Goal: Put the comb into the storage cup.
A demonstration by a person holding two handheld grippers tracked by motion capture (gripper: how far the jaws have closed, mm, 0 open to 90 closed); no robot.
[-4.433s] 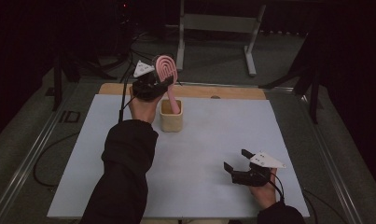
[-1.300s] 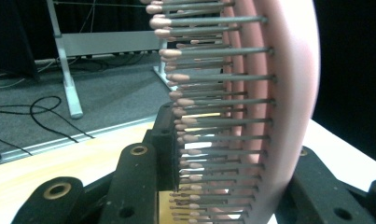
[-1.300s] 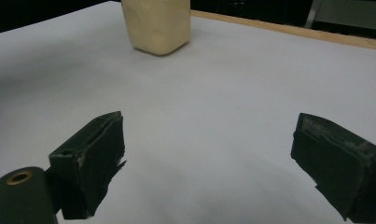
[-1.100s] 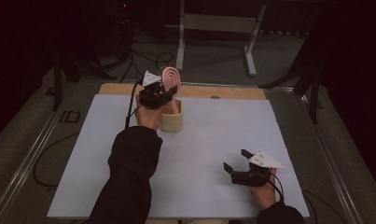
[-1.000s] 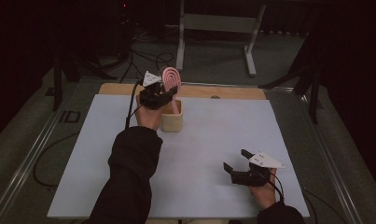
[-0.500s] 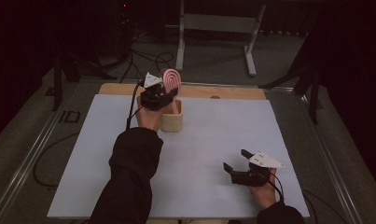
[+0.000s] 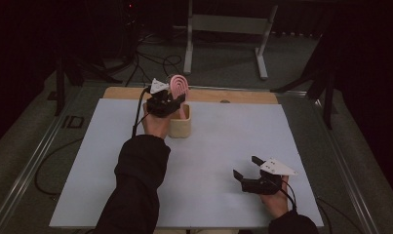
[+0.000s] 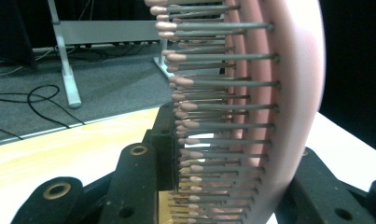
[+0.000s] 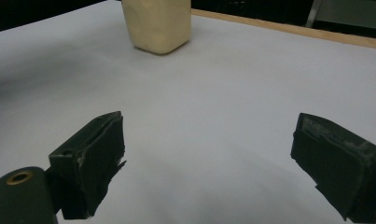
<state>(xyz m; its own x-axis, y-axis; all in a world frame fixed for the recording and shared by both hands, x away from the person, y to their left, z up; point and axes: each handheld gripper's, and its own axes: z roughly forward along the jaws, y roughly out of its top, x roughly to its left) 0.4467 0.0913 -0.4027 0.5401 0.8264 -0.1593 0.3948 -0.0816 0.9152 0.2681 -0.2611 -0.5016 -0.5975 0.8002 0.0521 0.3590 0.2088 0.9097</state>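
High view: white table (image 7: pixel 223 146) with a wood strip along the far edge, dark room, grey floor, a metal stand and loose cables behind. One pink hairbrush (image 7: pixel 178 88), one beige cup (image 7: pixel 179 127), two grippers. Left gripper (image 7: pixel 177 103) is at the far side over the cup, forearm stretched forward, jaws clamped on the brush, whose head stands upright above the cup. Right gripper (image 7: pixel 245 168) rests low near the front right edge, well apart from the cup, jaws spread, nothing between them

Left gripper view: brush bristles (image 8: pixel 213 116) up close between the jaws, pink back to the right

Right gripper view: jaws wide apart over bare white surface, cup (image 9: pixel 156 23) ahead
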